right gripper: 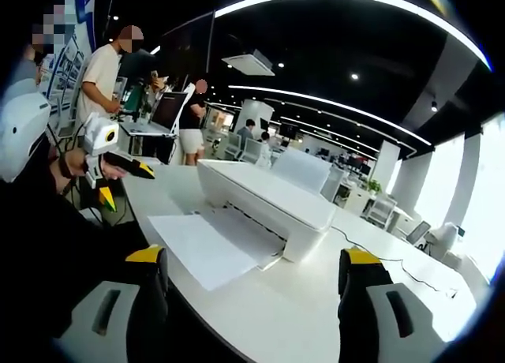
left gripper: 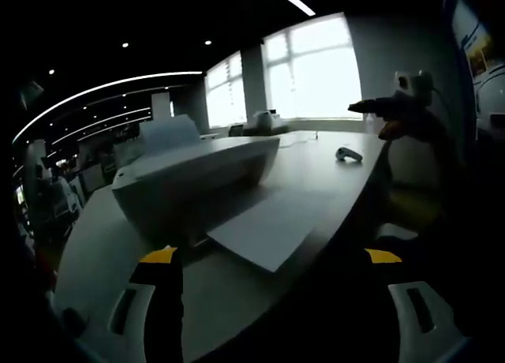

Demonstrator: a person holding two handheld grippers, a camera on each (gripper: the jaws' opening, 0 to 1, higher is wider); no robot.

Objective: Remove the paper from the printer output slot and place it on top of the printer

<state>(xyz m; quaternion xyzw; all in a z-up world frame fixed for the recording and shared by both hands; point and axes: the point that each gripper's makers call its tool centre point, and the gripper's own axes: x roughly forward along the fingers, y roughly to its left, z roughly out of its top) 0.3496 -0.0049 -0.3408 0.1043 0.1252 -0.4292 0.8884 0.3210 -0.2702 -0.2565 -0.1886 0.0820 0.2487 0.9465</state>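
Note:
A white printer (left gripper: pixel 197 174) (right gripper: pixel 268 197) sits on a white table (left gripper: pixel 331 174) (right gripper: pixel 316 316). A sheet of paper (left gripper: pixel 268 225) (right gripper: pixel 207 246) sticks out of its front output slot and lies flat over the table. My left gripper (left gripper: pixel 272 256) is open, a short way back from the paper's edge, with nothing between its yellow-tipped jaws. My right gripper (right gripper: pixel 252 257) is also open and empty, facing the paper and printer front from the other side. Each gripper shows in the other's view, hand-held off the table's side: right gripper (left gripper: pixel 371 118), left gripper (right gripper: pixel 126 187).
A raised input tray (left gripper: pixel 170 132) (right gripper: pixel 300 170) stands at the printer's back. A small grey device (left gripper: pixel 347 153) lies further along the table. A cable (right gripper: pixel 379 252) runs from the printer. People stand by a laptop (right gripper: pixel 162 114) beyond the table. Bright windows (left gripper: pixel 316 67) lie behind.

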